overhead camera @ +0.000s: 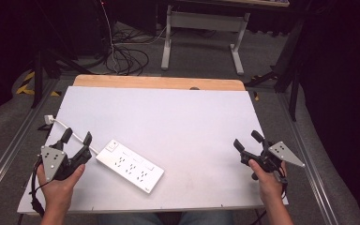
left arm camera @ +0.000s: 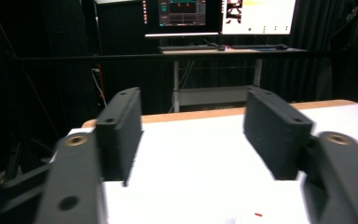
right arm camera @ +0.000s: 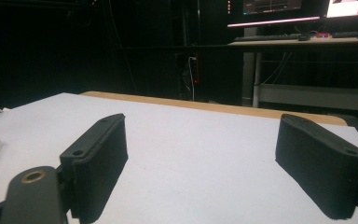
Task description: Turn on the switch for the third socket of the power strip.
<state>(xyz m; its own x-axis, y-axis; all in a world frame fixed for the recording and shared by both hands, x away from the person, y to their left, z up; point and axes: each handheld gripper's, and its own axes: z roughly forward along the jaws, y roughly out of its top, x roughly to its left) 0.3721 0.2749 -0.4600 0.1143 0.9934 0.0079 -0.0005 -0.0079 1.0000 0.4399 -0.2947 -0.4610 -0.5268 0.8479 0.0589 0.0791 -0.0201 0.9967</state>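
Now holding the left gripper [overhead camera: 77, 138] wide apart near the table's [overhead camera: 192, 117] left edge, gripping nothing, just beside the white power strip [overhead camera: 130, 165] lying flat with its cord [overhead camera: 70, 131] trailing back-left. Keeping the right gripper [overhead camera: 248, 140] likewise wide, gripping nothing, well apart at the right.
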